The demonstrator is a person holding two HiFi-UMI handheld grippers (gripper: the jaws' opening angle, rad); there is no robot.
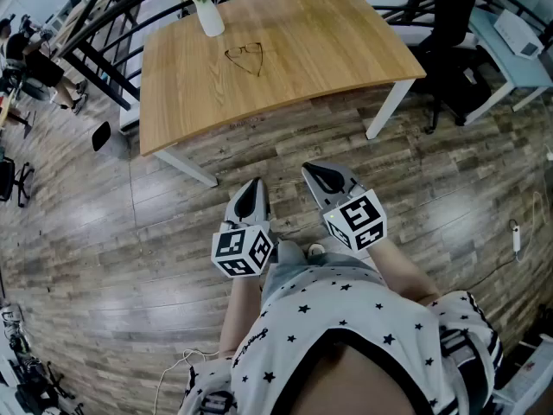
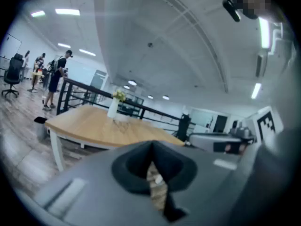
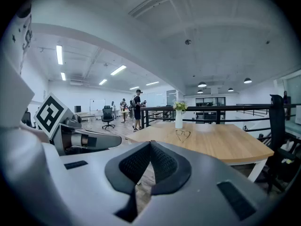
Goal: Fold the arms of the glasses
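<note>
Toward the top of the head view, a pair of thin dark-wire-framed glasses (image 1: pixel 244 58) lies on the light wooden table with white legs (image 1: pixel 328 50), in its left half, just below and right of a white vase holding pale flowers (image 1: pixel 209 15). You stand well back from that table on the grey-brown plank floor (image 1: pixel 130 232), and both tools sit low in the centre of the frame, well apart from the glasses. Your left gripper (image 1: pixel 257 182) has its jaws pressed together with nothing between them; in the left gripper view (image 2: pixel 151 147) only floor shows through the slit below the meeting tips. Your right gripper (image 1: pixel 308 170) is likewise closed and empty, its ribbed pads meeting at the tip in the right gripper view (image 3: pixel 150 145). From that view the glasses (image 3: pixel 183 134) appear ahead on the tabletop, near the vase, with their arms spread open. A black metal railing (image 1: pixel 95 24) runs past the table at the upper left.
</note>
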